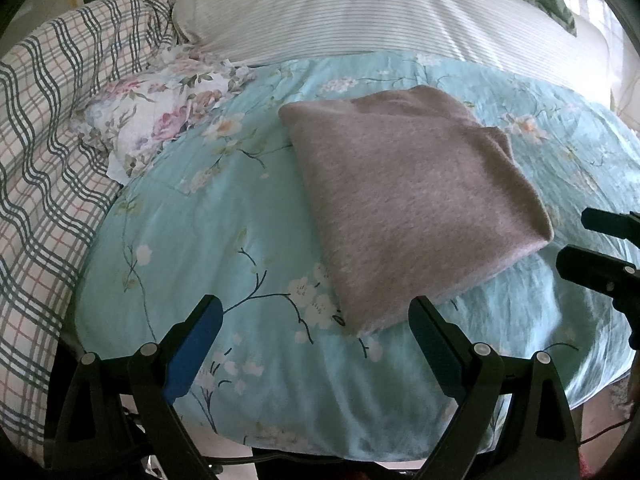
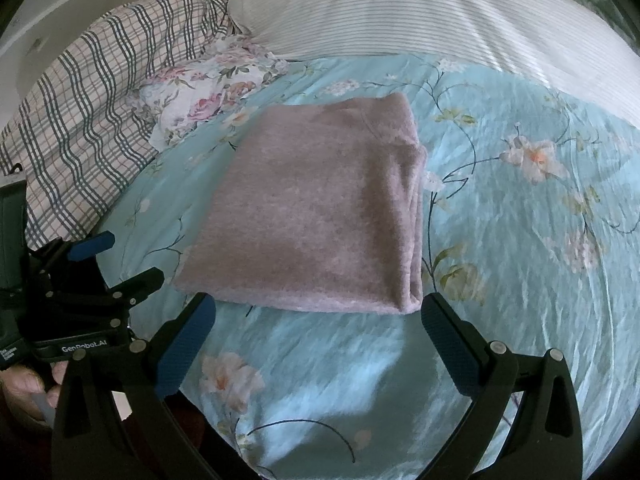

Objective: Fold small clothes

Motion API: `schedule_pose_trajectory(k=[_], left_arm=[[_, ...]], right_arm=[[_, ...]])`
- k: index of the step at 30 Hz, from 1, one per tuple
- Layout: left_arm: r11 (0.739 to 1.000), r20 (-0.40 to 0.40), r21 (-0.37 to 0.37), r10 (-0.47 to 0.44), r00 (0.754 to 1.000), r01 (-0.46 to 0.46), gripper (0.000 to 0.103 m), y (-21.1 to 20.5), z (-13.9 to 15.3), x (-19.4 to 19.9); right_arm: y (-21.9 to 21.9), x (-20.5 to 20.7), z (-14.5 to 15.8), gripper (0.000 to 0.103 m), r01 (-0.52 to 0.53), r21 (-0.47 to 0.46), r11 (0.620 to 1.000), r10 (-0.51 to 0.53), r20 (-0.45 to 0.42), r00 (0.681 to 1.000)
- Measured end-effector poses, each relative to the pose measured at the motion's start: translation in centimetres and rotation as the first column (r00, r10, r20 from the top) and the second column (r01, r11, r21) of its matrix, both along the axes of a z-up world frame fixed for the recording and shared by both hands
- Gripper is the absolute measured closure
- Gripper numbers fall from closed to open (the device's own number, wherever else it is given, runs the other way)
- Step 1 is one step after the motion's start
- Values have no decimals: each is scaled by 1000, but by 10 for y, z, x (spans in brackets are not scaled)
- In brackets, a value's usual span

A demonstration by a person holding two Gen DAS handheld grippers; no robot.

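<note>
Beside left gripper: a hand.

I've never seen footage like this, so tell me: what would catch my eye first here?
A folded mauve garment lies in the middle of a turquoise flowered bedspread. The open black left gripper and right gripper sit at its near edge, holding nothing. A plaid cloth is bunched at the far left.

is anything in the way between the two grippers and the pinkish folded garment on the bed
Nothing visible is. The folded garment lies alone on the blue floral bedspread, and only bare bedspread separates its near edge from the open left gripper and open right gripper. The floral cloth sits off to its far left side.
</note>
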State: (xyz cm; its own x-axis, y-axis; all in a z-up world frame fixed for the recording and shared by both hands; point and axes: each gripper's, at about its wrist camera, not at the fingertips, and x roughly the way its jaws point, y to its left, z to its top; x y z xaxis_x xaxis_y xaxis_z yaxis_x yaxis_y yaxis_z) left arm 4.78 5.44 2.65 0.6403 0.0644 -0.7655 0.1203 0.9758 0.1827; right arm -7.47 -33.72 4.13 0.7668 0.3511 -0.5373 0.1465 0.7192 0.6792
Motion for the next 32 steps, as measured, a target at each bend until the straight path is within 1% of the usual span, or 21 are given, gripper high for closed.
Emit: schedule_pose_trajectory(k=[3, 7, 9, 13, 23, 32], left_arm=[[1000, -2, -9, -3, 1000, 3, 8, 0, 2, 5], [999, -21, -46, -8, 1000, 7, 8, 3, 2, 18], [998, -19, -56, -12, 1000, 11, 8, 3, 4, 24], [999, 6, -34, -8, 1000, 8, 9, 0, 10, 34], [1000, 2, -20, -14, 1000, 14, 9, -3, 12, 52], [1000, 12, -13, 8, 1000, -8, 8, -3, 14, 60]], right_arm=[[-5, 3, 0, 1, 0, -14, 1000, 0, 2, 1000], [-17, 15, -6, 1, -3, -28, 1000, 2, -14, 1000], [-25, 21, -8, 1, -4, -32, 999, 4, -16, 1000], [-34, 30, -8, 1, -10, -36, 999, 10, -14, 1000], [-39, 44, -8, 1, -22, -29, 999, 21, -8, 1000], [-44, 50, -8, 1, -24, -23, 999, 24, -6, 1000]])
